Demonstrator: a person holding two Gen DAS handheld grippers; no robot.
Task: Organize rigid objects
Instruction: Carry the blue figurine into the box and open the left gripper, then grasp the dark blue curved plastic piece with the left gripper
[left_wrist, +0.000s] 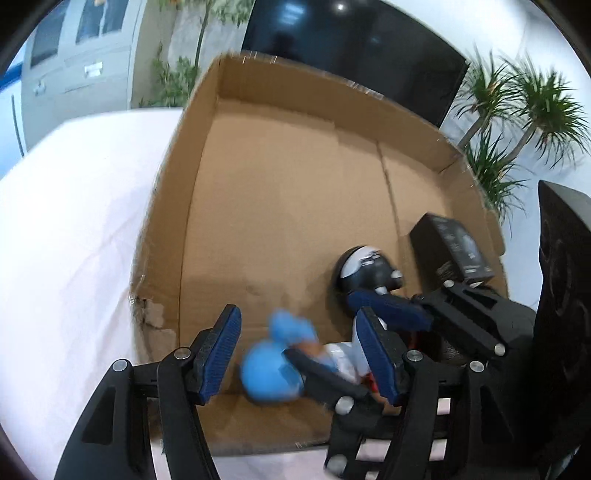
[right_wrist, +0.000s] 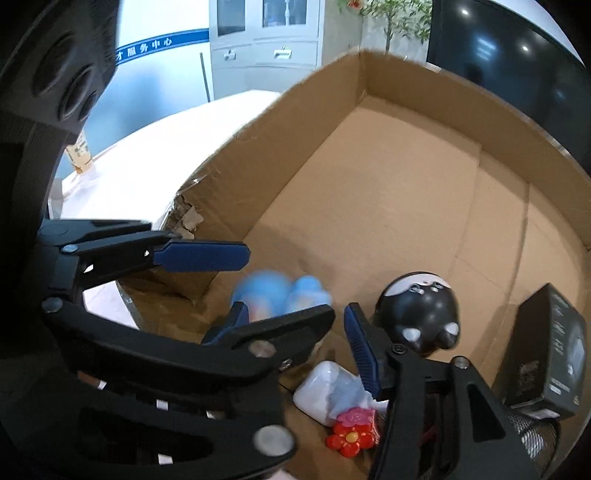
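A large open cardboard box sits on a white table. Both grippers hang over its near corner. My left gripper is open; a blurred blue toy lies below, between its fingers, free of the pads. It also shows in the right wrist view. My right gripper is open and empty above a white case and a red flower piece. A black and white round toy and a black carton lie in the box too.
The white cloth-covered table spreads left of the box. The box's near left corner is torn. A dark screen, potted plants and a grey cabinet stand behind.
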